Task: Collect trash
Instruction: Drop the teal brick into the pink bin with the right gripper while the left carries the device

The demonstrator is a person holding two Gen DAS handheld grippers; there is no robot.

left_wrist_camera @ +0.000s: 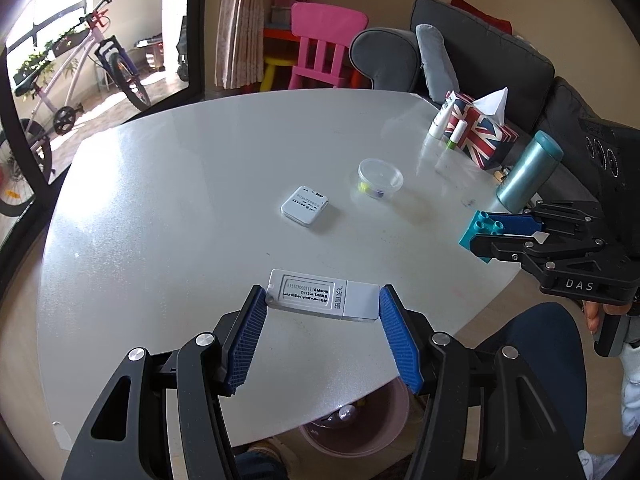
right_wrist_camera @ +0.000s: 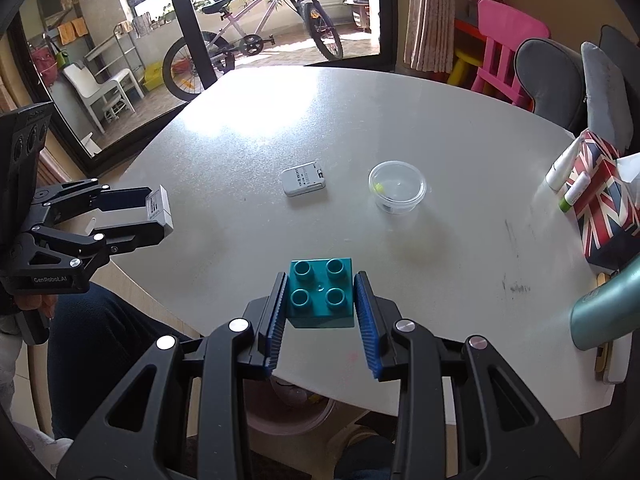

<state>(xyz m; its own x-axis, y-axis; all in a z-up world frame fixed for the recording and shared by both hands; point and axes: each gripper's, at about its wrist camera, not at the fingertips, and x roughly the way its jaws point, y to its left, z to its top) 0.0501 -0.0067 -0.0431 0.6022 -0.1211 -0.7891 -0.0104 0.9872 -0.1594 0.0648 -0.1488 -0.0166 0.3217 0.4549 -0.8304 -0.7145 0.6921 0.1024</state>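
My left gripper (left_wrist_camera: 322,307) is shut on a white USB-style device (left_wrist_camera: 322,295) with a printed label, held lengthwise between the blue pads above the table's near edge. From the right wrist view the left gripper (right_wrist_camera: 158,216) shows at the left with the same white device (right_wrist_camera: 159,210). My right gripper (right_wrist_camera: 321,305) is shut on a teal toy brick (right_wrist_camera: 320,292), studs up. The left wrist view shows the right gripper (left_wrist_camera: 486,236) and teal brick (left_wrist_camera: 482,230) at the right. A pink bin (left_wrist_camera: 356,420) stands on the floor below the table edge; the pink bin (right_wrist_camera: 288,410) holds a few scraps.
On the white table (left_wrist_camera: 160,200) lie a flat white card reader (left_wrist_camera: 305,206) and a clear lidded tub (left_wrist_camera: 380,178). A Union Jack tissue box (left_wrist_camera: 482,132), small tubes and a teal flask (left_wrist_camera: 528,170) stand at the right. Someone's dark-trousered leg (left_wrist_camera: 536,364) is under the table edge.
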